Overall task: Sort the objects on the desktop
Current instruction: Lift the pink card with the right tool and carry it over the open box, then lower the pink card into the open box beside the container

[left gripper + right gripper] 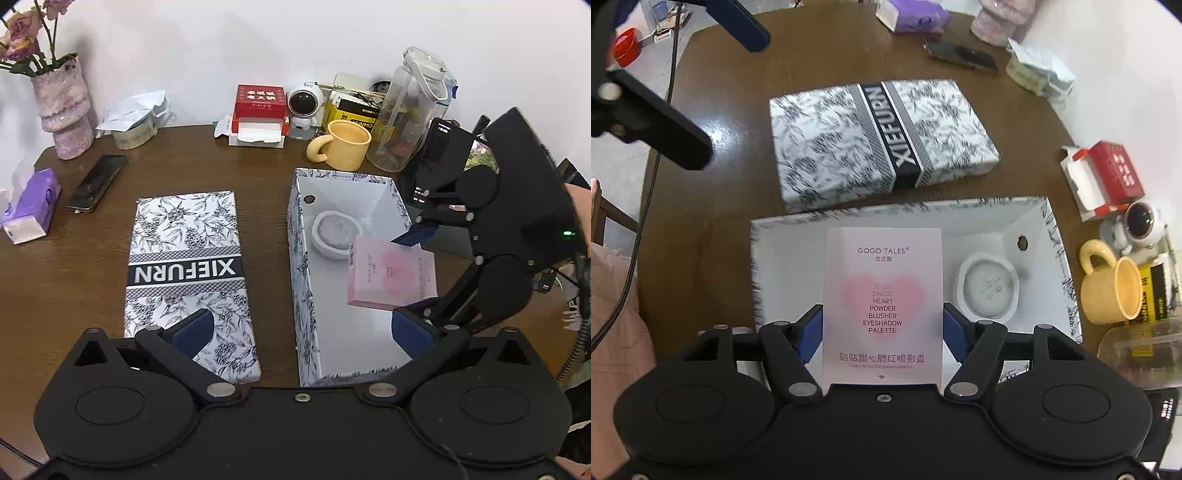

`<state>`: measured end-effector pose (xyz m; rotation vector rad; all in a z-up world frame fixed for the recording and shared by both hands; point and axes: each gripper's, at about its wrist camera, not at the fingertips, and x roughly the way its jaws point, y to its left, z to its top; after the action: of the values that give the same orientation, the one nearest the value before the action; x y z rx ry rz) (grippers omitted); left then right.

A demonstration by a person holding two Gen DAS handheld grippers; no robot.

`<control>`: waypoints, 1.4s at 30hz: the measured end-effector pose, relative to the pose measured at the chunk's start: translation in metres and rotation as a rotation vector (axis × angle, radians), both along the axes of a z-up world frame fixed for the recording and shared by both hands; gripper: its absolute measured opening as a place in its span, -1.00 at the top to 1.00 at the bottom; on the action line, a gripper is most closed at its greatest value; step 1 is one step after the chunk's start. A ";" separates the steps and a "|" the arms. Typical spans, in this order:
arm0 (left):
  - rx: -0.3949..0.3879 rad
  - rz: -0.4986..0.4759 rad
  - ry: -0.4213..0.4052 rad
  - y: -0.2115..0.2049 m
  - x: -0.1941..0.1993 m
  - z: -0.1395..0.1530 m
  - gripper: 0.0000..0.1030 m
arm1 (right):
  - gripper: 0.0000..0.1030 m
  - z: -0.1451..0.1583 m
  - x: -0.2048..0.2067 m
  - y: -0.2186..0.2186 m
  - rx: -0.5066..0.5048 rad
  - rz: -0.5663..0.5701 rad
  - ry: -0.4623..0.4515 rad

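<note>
Dark round wooden table (177, 162) against white wall (221, 48).

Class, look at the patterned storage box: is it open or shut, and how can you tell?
Open. The box shows its white interior holding a round compact; its lid lies flat beside it on the table.

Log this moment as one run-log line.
right claw: shut on pink palette box, over open patterned box | left claw: open, holds nothing | round white jar: in box | lid: on table beside box
</note>
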<state>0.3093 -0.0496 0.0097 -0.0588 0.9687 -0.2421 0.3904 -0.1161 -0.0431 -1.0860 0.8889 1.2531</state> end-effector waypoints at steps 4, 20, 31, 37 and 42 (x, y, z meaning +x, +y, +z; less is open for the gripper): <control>-0.008 0.007 0.005 -0.002 0.011 -0.005 -1.00 | -0.34 -0.019 0.023 0.000 -0.016 -0.006 0.025; 0.005 0.035 0.022 -0.006 0.037 -0.019 -1.00 | -0.34 -0.089 0.069 0.028 -0.077 0.025 0.186; 0.017 0.044 0.066 -0.007 0.040 -0.035 -1.00 | -0.34 -0.113 0.076 0.031 -0.108 0.038 0.163; 0.022 0.041 0.064 -0.008 0.038 -0.036 -1.00 | -0.34 -0.115 0.078 0.027 -0.106 0.018 0.153; 0.023 0.037 0.073 -0.009 0.036 -0.038 -1.00 | -0.34 -0.115 0.077 0.025 -0.096 0.016 0.146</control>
<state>0.3458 -0.0585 -0.0286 -0.0649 1.0423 -0.1957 0.4679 -0.0911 -0.1578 -1.0892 1.0620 1.3268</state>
